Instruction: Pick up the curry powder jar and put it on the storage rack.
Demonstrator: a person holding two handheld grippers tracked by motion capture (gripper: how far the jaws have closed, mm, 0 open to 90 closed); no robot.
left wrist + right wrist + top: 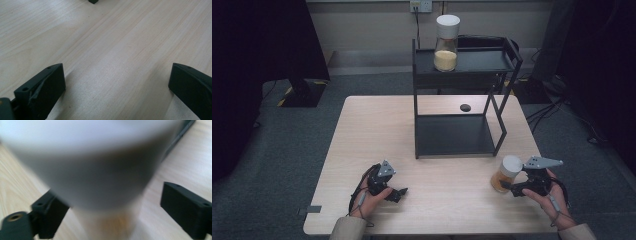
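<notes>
High view showing right tool [507, 185] reaching a white-lidded jar [506, 173] standing near the right edge of the surface [377, 125], jar sitting between its parted jaws, pads not pressing, left tool [401, 192] resting open at near left, second jar [446, 43] standing on the far black shelf [472, 62]

The black shelf rack [462, 107] stands at the far middle of the table [362, 140] and blocks passage there. On its upper shelf 1 jar [446, 44] takes the left part. The lower shelf is free. The near table between both hands lies open.
</notes>
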